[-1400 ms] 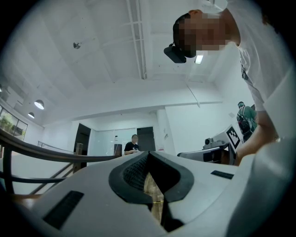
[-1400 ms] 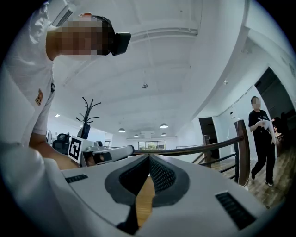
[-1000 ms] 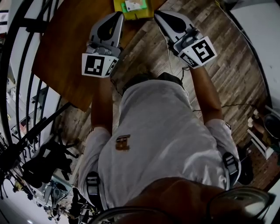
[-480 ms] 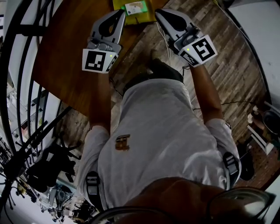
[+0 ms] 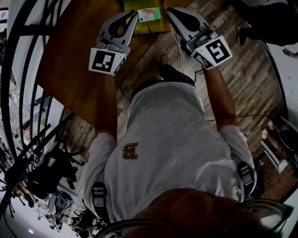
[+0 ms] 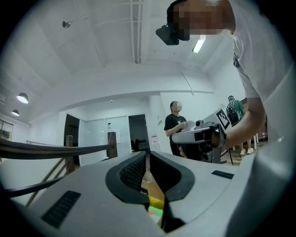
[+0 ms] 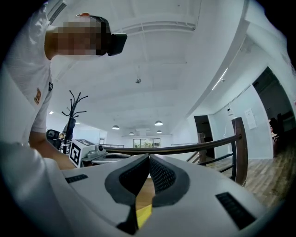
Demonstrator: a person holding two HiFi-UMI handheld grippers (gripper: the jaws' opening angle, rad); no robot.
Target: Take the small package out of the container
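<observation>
At the right-hand edge of the brown wooden table (image 5: 70, 56): yellow shallow container (image 5: 139, 4) bearing small pale-green package (image 5: 150, 15), flanked by grey left gripper (image 5: 134, 15) and right gripper (image 5: 169, 10), both closed, empty.

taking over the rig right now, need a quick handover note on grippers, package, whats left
Left gripper: shut, empty, level, tips close beside the small package.
Right gripper: shut, empty, level, at the other side of the yellow container.
Package lies in the container on the wooden table.
Done: nothing taken out yet.
Left: open a gripper, grip the package, lift it out.
</observation>
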